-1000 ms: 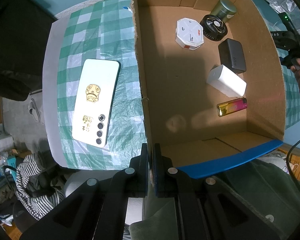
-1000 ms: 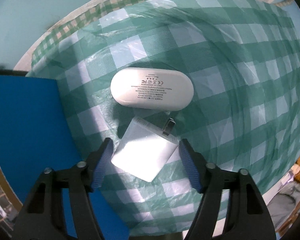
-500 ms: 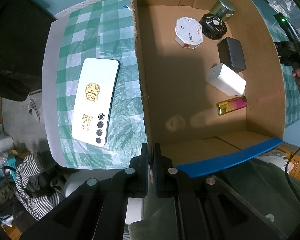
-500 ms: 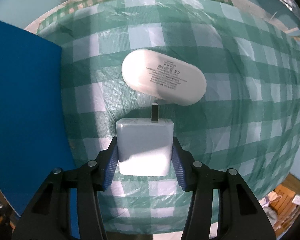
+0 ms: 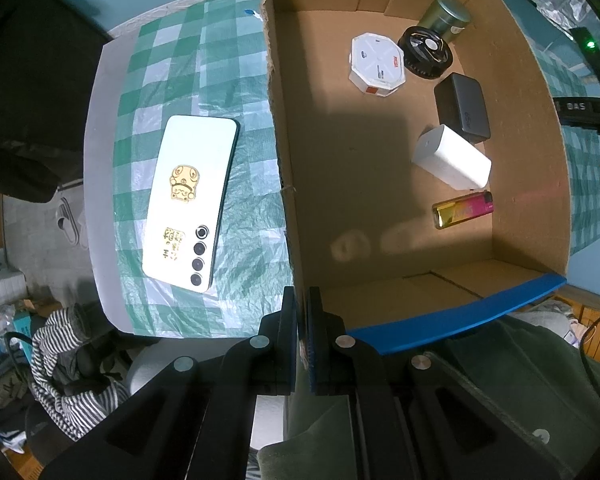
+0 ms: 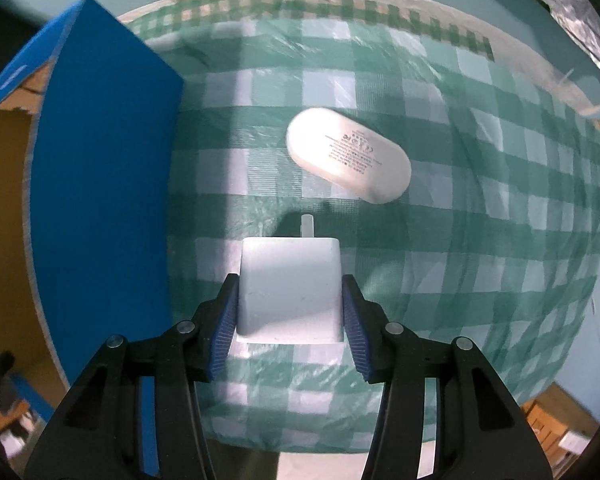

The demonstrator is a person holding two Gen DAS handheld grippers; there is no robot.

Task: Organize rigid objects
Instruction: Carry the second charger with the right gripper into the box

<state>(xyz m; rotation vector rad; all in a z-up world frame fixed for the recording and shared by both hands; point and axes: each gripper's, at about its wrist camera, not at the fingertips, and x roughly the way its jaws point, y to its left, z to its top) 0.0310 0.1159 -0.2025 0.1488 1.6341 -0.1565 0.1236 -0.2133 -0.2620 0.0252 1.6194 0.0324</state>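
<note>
My right gripper is shut on a white square charger and holds it above the green checked cloth, prong pointing away. A white oval case lies on the cloth beyond it. My left gripper is shut on the near wall of an open cardboard box. The box holds a white octagonal box, a black round fan, a green tin, a black case, a white block and a pink-yellow lighter. A white phone lies left of the box.
The box's blue outer wall stands just left of the right gripper. The table's edge runs left of the phone, with clothes and clutter on the floor below. Foil lies at the far right.
My right gripper closed on the white charger and lifted it off the cloth, drawing back from the oval case. The left gripper stayed clamped on the box wall.
</note>
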